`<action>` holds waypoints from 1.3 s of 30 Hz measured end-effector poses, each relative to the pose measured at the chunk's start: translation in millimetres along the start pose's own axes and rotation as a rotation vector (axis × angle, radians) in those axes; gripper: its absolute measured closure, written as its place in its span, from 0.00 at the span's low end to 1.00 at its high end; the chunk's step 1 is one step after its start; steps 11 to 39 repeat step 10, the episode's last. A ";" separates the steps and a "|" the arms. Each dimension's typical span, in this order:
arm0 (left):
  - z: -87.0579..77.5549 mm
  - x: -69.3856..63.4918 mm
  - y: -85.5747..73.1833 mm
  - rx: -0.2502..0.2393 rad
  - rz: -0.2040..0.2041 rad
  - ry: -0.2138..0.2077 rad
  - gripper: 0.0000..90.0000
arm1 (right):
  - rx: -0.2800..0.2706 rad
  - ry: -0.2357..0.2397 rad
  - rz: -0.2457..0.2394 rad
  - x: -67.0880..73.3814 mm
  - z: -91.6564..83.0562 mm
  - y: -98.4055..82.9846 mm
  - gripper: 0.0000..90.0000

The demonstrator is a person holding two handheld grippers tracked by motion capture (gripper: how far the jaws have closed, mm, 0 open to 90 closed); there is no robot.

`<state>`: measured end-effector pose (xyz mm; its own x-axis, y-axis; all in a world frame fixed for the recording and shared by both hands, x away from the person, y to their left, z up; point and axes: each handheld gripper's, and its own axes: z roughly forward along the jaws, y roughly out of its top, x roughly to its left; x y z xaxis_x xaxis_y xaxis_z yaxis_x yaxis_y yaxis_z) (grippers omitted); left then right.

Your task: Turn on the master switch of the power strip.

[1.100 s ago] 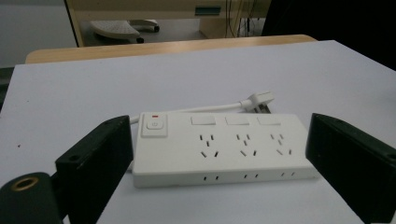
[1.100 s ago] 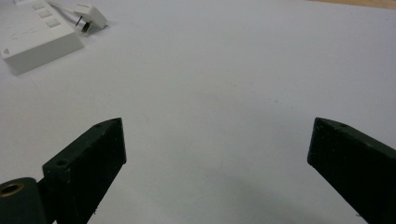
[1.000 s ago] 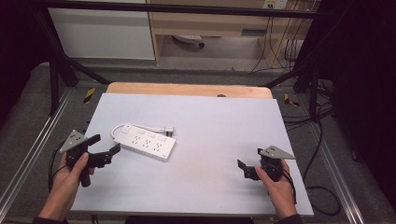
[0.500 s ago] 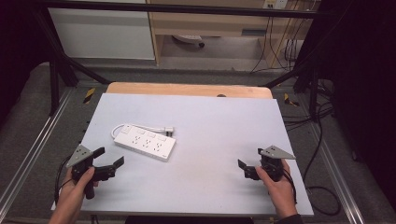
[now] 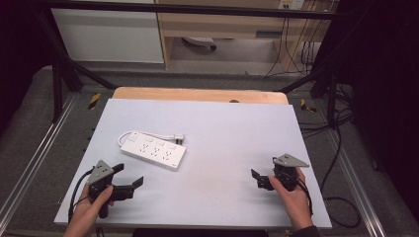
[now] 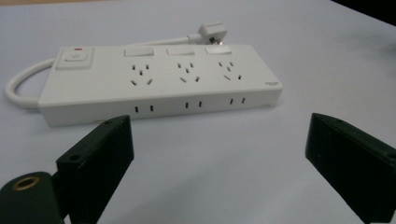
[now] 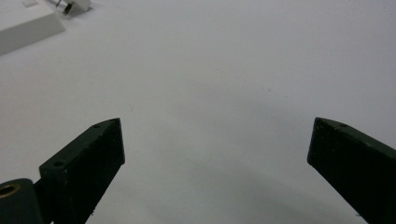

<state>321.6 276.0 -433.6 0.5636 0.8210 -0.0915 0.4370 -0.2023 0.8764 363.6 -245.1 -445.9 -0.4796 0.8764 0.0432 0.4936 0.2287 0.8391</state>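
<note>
power strip [image 5: 153, 151], 1, 2 grippers wide apart

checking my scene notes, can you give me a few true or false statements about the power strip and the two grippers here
1. The white plastic power strip lies flat on the pale grey table. True.
2. The left gripper is shut on the strip. False: its jaws stand wide apart, short of the strip.
3. The strip's white plug lies loose on the table beside it. True.
4. The right gripper holds the cable. False: it is open, with bare table between its jaws.
5. The strip has three socket groups and a switch. True.
</note>
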 end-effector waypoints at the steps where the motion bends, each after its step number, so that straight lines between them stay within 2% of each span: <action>1: 0.7 -2.6 0.5 -0.002 0.008 -0.010 0.09 | 0.010 -0.005 0.002 -0.3 1.8 -0.4 0.05; 3: 0.5 -4.2 1.8 -0.010 0.003 -0.007 0.08 | 0.029 -0.016 -0.005 -1.4 6.5 -1.5 0.05; 6: 0.7 -2.3 1.7 0.000 -0.009 0.022 0.09 | 0.077 -0.039 -0.015 -2.9 15.8 -3.9 0.04; 10: -4.8 7.4 2.0 -0.026 -0.049 0.074 0.09 | 0.180 -0.072 0.008 -3.7 26.8 -3.9 0.04; 39: -4.8 7.4 2.0 -0.026 -0.049 0.074 0.09 | 0.180 -0.072 0.008 -3.7 26.8 -3.9 0.04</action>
